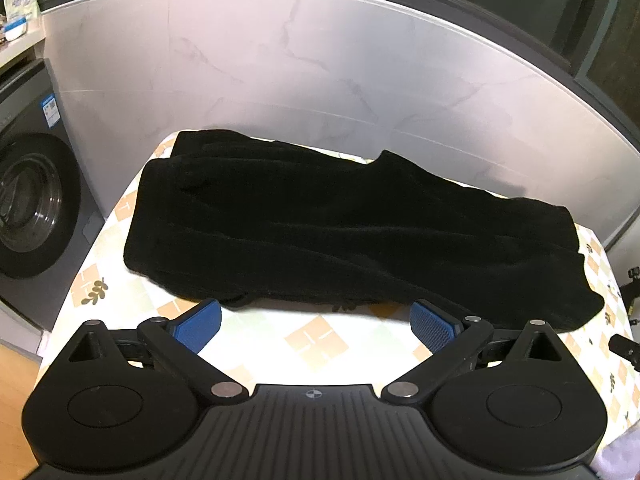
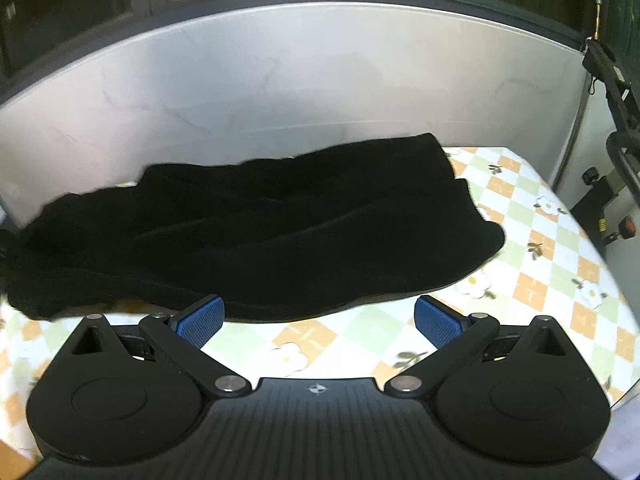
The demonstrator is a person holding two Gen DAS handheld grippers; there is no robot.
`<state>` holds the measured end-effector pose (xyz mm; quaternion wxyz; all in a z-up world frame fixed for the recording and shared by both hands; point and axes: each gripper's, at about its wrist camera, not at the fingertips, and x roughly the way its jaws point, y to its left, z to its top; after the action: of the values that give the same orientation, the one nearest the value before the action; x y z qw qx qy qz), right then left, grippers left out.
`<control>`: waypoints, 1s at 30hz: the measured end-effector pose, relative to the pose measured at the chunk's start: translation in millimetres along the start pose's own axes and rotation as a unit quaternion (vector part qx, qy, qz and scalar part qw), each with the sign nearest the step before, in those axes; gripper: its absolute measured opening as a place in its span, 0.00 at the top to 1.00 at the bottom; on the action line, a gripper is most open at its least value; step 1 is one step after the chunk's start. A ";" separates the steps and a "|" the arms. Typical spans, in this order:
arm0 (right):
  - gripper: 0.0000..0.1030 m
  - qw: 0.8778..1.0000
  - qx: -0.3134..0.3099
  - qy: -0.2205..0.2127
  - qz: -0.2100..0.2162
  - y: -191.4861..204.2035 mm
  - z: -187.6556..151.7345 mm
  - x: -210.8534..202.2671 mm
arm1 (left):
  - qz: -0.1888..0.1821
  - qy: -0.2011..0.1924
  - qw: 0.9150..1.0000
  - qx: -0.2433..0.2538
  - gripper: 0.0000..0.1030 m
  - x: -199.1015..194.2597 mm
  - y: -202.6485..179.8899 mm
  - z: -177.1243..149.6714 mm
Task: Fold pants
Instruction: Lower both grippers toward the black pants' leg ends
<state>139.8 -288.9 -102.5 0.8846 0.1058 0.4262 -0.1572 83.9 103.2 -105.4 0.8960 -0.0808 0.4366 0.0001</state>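
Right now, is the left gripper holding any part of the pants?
No. The left gripper is open, with only tablecloth between its fingers, short of the black pants.

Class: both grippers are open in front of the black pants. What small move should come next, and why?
Probably ease both grippers forward to the near edge of the pants: the left gripper and right gripper stand open, holding nothing, just short of that edge.

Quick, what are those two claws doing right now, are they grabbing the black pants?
Left claw: open, holding nothing, just short of the black pants.
Right claw: open, holding nothing, at the pants' near edge.
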 end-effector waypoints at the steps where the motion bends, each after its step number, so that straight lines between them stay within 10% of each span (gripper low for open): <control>1: 0.00 1.000 -0.002 0.001 -0.007 -2.3 4.0 6.5 | 0.001 -0.004 1.000 -0.004 0.01 1.9 -1.6 2.8; 12: 0.08 0.999 0.025 -0.026 0.032 -63.1 63.7 86.6 | 0.037 -0.041 0.994 -0.099 0.00 32.9 -22.1 42.8; 30: 0.16 0.998 -0.019 0.054 0.020 -100.6 30.5 217.9 | 0.096 0.081 0.979 -0.160 0.17 130.1 -49.0 33.9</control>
<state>252.7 -433.0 -260.6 0.8652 0.1057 0.4741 -0.1248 194.4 50.6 -179.5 0.8293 -0.1803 0.5074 0.1495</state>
